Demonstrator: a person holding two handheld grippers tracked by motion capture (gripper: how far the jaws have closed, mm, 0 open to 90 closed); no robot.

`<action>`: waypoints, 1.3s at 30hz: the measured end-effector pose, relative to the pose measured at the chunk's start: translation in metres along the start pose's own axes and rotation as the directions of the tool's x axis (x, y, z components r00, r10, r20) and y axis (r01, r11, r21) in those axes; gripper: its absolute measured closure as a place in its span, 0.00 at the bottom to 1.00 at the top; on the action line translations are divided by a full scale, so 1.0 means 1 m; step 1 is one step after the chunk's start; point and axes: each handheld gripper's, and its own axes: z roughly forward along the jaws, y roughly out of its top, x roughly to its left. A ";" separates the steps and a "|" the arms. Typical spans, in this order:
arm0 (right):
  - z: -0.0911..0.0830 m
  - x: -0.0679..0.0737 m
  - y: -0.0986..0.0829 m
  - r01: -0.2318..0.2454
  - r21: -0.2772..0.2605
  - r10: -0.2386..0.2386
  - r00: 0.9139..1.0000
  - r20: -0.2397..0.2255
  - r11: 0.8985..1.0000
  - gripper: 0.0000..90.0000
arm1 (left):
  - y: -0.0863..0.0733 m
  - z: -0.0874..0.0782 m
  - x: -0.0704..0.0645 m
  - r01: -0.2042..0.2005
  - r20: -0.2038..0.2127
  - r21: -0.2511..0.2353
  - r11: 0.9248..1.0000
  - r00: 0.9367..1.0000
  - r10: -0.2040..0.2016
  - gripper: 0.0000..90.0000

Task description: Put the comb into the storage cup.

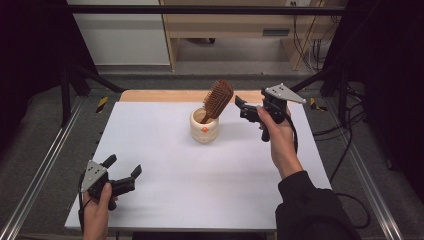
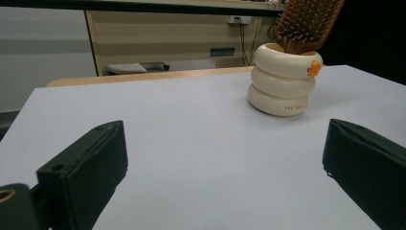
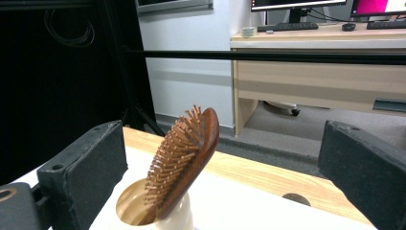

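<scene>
A cream ribbed cup (image 1: 204, 128) with an orange mark stands at the back middle of the white table (image 1: 200, 180). A brown wooden hairbrush (image 1: 217, 100) stands handle-down in the cup and leans to the right. My right gripper (image 1: 241, 107) hovers open just right of the brush head, held up by a hand. In the right gripper view the hairbrush (image 3: 184, 160) and cup (image 3: 134, 206) sit between the wide-apart jaws. My left gripper (image 1: 123, 167) rests open near the table's front left corner. The left gripper view shows the cup (image 2: 283, 80) and brush (image 2: 306, 24) far ahead.
A wooden strip (image 1: 165, 95) runs along the table's far edge. Metal rails (image 1: 35, 180) flank both sides. A desk and cables (image 1: 310, 45) stand beyond the table. A black-sleeved forearm (image 1: 305, 205) crosses the front right corner.
</scene>
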 end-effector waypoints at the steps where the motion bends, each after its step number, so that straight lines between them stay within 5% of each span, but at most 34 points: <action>1: -0.001 -0.001 -0.001 0.001 0.001 -0.001 1.000 -0.001 1.000 0.03 | 0.000 0.000 0.000 0.001 0.004 0.001 1.000 1.000 -0.001 0.02; 14: -0.010 -0.004 -0.007 -0.003 -0.004 0.003 1.000 0.006 1.000 0.03 | 0.001 -0.003 0.004 0.009 -0.002 -0.010 1.000 1.000 -0.009 0.02; 39: -0.058 -0.020 -0.012 -0.022 -0.048 0.023 0.999 0.027 0.999 0.03 | 0.002 -0.008 0.010 0.030 -0.009 -0.035 0.999 0.999 -0.030 0.02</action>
